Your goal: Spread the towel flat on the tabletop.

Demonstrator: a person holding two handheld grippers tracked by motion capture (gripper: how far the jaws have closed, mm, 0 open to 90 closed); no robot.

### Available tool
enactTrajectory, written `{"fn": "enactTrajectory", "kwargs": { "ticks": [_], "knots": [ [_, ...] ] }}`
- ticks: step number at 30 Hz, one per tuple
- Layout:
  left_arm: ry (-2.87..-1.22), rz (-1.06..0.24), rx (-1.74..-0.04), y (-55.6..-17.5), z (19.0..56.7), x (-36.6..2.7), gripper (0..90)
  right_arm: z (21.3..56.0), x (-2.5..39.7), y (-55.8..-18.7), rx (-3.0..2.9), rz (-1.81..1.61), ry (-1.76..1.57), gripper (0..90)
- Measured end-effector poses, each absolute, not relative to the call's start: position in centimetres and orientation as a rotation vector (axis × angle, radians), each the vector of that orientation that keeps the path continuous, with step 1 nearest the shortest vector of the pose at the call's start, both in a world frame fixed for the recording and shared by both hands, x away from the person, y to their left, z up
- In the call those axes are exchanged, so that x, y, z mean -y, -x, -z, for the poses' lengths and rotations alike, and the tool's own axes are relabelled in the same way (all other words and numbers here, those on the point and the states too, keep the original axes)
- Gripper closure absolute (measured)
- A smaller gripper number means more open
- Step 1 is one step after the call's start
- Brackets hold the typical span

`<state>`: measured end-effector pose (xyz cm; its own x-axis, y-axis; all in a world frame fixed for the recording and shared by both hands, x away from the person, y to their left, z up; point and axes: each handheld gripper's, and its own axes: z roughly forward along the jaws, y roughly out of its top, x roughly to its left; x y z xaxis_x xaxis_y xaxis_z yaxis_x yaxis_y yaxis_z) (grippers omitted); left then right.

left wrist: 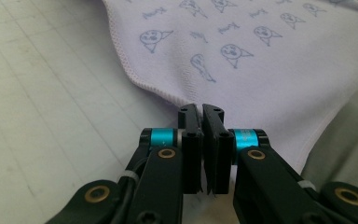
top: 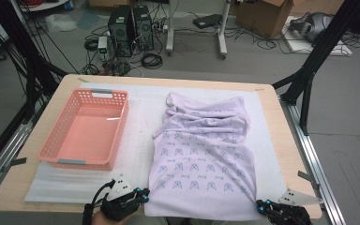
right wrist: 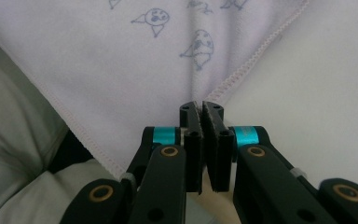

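Observation:
A pale lilac cloth [top: 201, 159] printed with small blue figures lies spread on the white mat, flat near me and rumpled at its far end. My left gripper [top: 144, 194] sits at the cloth's near left corner. In the left gripper view its jaws [left wrist: 200, 109] are pressed together right where the stitched hem of the cloth [left wrist: 261, 60] meets their tips. My right gripper [top: 261, 206] sits at the near right corner. Its jaws [right wrist: 201, 106] are likewise shut where the hem of the cloth [right wrist: 121, 60] runs in between them.
An empty pink plastic basket [top: 122, 122] stands on the left of the white foam mat [top: 140, 108], which covers most of the wooden table [top: 283, 136]. Black frame poles, cables and computer towers stand on the floor beyond the table.

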<state>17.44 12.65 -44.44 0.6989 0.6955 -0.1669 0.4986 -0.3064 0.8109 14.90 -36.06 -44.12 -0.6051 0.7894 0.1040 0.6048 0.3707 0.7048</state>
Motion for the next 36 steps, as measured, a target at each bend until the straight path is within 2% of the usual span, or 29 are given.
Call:
{"fn": "enactTrajectory", "kwargs": {
  "ticks": [5, 6, 7, 8, 11, 17, 22, 25, 27, 28, 29, 30, 31, 36],
  "knots": [
    [-1.951, -0.241, -0.907, -17.2, 44.2, -12.6, 82.9, 44.0, 35.9, -13.8, -2.405, -1.082, -1.227, 84.8],
    [-1.938, -0.244, -0.916, -17.2, 44.2, -12.5, 76.6, 43.9, 35.9, -13.6, -2.393, -1.075, -1.227, 80.0],
    [-1.933, -0.255, -0.929, -17.5, 44.3, -12.3, 64.5, 43.7, 36.0, -13.7, -2.365, -1.078, -1.232, 69.1],
    [-1.936, -0.269, -0.930, -17.8, 44.4, -12.3, 58.2, 43.6, 36.1, -13.9, -2.318, -1.100, -1.256, 62.9],
    [-1.920, -0.308, -0.960, -19.3, 44.4, -12.0, 49.0, 43.4, 36.5, -14.7, -2.230, -1.148, -1.287, 55.7],
    [-1.863, -0.304, -1.031, -23.4, 44.2, -11.9, 42.6, 43.6, 35.7, -18.4, -2.180, -1.098, -1.285, 49.0],
    [-1.884, -0.290, -1.090, -26.2, 44.7, -11.4, 41.1, 44.4, 34.8, -21.7, -2.190, -1.049, -1.331, 48.9],
    [-1.911, -0.263, -1.086, -26.8, 45.2, -10.6, 41.5, 44.8, 34.3, -22.4, -2.182, -1.006, -1.336, 55.5],
    [-1.938, -0.335, -1.080, -26.5, 45.2, -10.1, 44.6, 44.7, 34.4, -22.3, -2.189, -1.005, -1.336, 68.2],
    [-1.953, -0.380, -1.084, -26.4, 45.2, -10.1, 52.3, 44.7, 34.5, -22.3, -2.202, -1.022, -1.335, 76.5],
    [-1.968, -0.407, -1.079, -26.4, 45.1, -10.3, 66.9, 44.7, 34.6, -22.2, -2.207, -1.036, -1.337, 82.2],
    [-1.960, -0.372, -1.077, -26.4, 45.2, -10.6, 81.4, 44.7, 34.7, -22.2, -2.213, -1.045, -1.334, 84.5],
    [-1.951, -0.363, -1.082, -26.2, 45.2, -10.7, 87.0, 44.7, 34.7, -22.1, -2.214, -1.044, -1.333, 85.2],
    [-1.943, -0.321, -1.057, -24.8, 45.0, -11.4, 87.9, 44.6, 35.2, -21.3, -2.235, -1.080, -1.353, 86.0]
  ]
}}
